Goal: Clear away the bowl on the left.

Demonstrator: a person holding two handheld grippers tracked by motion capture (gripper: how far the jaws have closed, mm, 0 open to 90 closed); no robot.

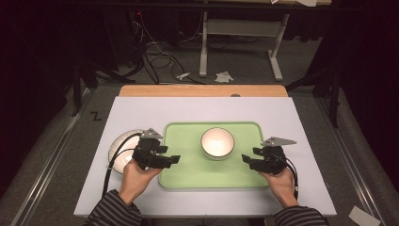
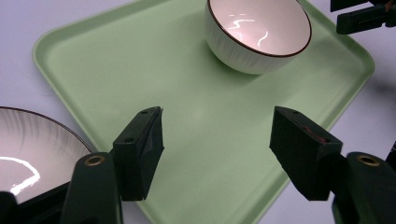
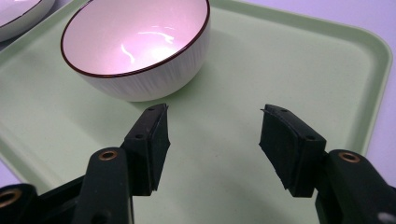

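Nearest the person, the left hand-held gripper (image 1: 177, 159) is held over the near left corner of the green tray (image 1: 188, 176), its jaws spread with nothing between them; the right hand-held gripper (image 1: 245, 159) is held at the tray's near right edge, likewise spread and empty. Between them and a little farther, the bowl (image 1: 217, 142) stands upright on the tray, right of its middle and toward the far side. It appears to be glazed ceramic, so it is judged stiff, fairly heavy for its size, slippery and breakable. A hold is best taken on the rim, one jaw inside and one outside the wall, squeezed gently. To the left, a plate (image 1: 118, 147) lies on the bench (image 1: 291, 117) just beside the tray, partly hidden under the left hand.
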